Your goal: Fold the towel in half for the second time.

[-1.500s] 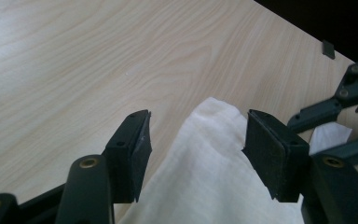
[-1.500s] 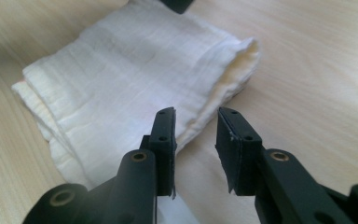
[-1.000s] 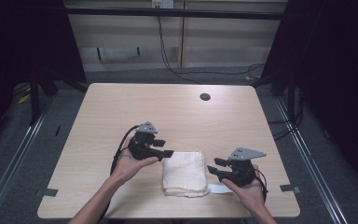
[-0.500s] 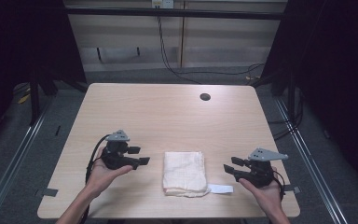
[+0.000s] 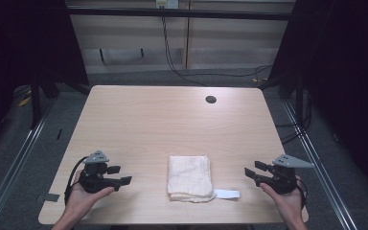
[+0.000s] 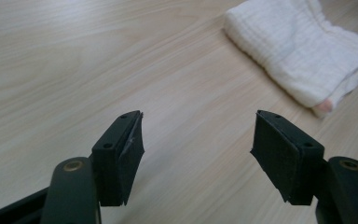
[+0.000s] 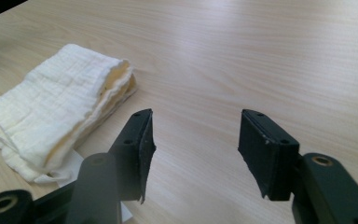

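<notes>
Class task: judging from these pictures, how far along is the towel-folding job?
Done: the cream towel lies folded into a compact stack on the table, a white tag poking out. In hand: nothing; the left tool and right tool sit apart from it on either side, jaws open and empty. Left: seemingly nothing, unless another fold is wanted.

Pale wooden table (image 5: 172,124), grey floor (image 5: 24,143), dark surroundings, cables (image 5: 172,57) along back wall
</notes>
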The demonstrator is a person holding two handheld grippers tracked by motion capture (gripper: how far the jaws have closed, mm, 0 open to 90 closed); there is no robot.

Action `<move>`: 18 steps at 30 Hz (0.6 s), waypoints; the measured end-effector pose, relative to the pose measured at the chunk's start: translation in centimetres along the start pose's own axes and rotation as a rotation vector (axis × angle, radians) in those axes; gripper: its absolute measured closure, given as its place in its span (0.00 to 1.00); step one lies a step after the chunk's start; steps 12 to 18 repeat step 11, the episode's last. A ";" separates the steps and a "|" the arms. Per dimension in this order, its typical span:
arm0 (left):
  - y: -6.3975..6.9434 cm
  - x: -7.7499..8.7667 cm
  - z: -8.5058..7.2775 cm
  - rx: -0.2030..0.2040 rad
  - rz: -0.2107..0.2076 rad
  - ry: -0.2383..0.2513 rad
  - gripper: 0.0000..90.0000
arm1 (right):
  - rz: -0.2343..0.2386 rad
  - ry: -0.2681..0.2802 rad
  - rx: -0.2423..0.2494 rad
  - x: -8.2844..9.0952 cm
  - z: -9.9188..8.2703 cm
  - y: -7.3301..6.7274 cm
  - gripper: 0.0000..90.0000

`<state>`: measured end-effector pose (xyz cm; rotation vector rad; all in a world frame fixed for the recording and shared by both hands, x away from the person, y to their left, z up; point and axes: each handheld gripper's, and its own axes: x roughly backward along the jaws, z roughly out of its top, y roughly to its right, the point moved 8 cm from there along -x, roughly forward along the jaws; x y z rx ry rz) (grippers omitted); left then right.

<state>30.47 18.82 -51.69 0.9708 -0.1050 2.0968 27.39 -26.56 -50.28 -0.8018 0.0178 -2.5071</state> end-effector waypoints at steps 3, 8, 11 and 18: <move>-0.2 0.8 -1.2 0.017 -0.020 0.044 0.35 | -0.016 0.000 -0.009 0.0 -0.8 0.4 0.43; 0.1 1.5 -1.3 -0.022 -0.022 0.080 0.38 | -0.068 0.002 -0.009 -0.4 -1.3 0.9 0.37; -0.1 0.5 -1.4 -0.015 0.006 0.059 0.37 | -0.054 -0.025 -0.011 -0.5 -1.5 1.0 0.38; -0.1 0.5 -1.4 -0.015 0.006 0.059 0.37 | -0.054 -0.025 -0.011 -0.5 -1.5 1.0 0.38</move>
